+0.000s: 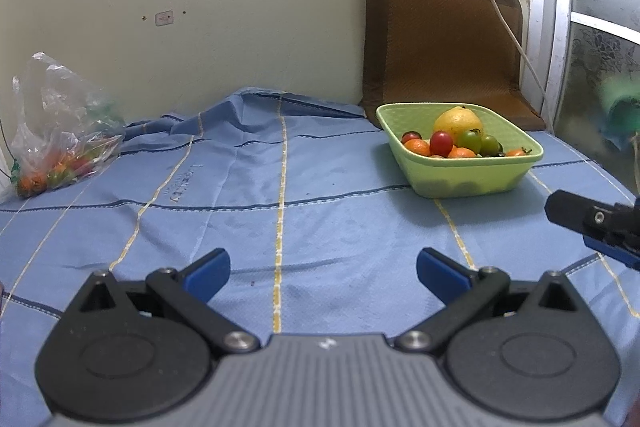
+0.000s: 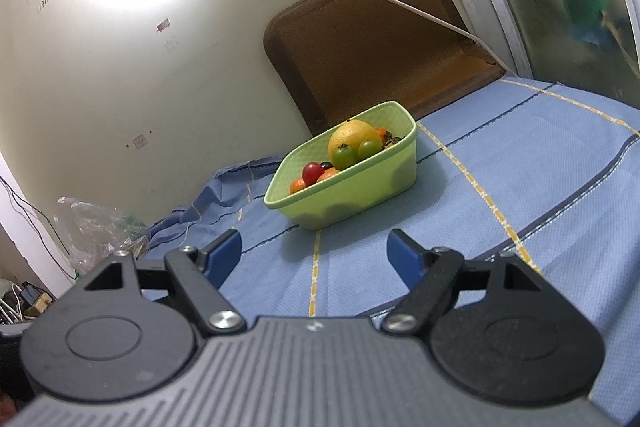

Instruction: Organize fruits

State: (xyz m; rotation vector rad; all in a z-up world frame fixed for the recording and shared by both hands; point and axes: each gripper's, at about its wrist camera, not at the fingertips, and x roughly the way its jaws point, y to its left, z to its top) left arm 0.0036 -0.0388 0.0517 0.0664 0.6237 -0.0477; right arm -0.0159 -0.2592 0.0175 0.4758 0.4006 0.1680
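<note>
Presently both empty: left gripper (image 1: 323, 271) wide, right gripper (image 2: 314, 254) wide. Cherry tomatoes (image 1: 441, 142) in green basket (image 1: 472, 183) at 1 o'clock: soft, slick; pinch gently across middle.

A shallow, pale green, square plastic basket (image 1: 472, 183) sits upright on the blue checked cloth, far right, just in front of a brown cushion. It is heaped with a large yellow citrus fruit (image 1: 458, 121), red cherry tomatoes (image 1: 441, 143), green tomatoes (image 1: 470, 141) and small orange fruits (image 1: 417, 147). Far left, against the wall, a crumpled clear plastic bag (image 1: 60, 131) holds more small orange, red and green fruits.
</note>
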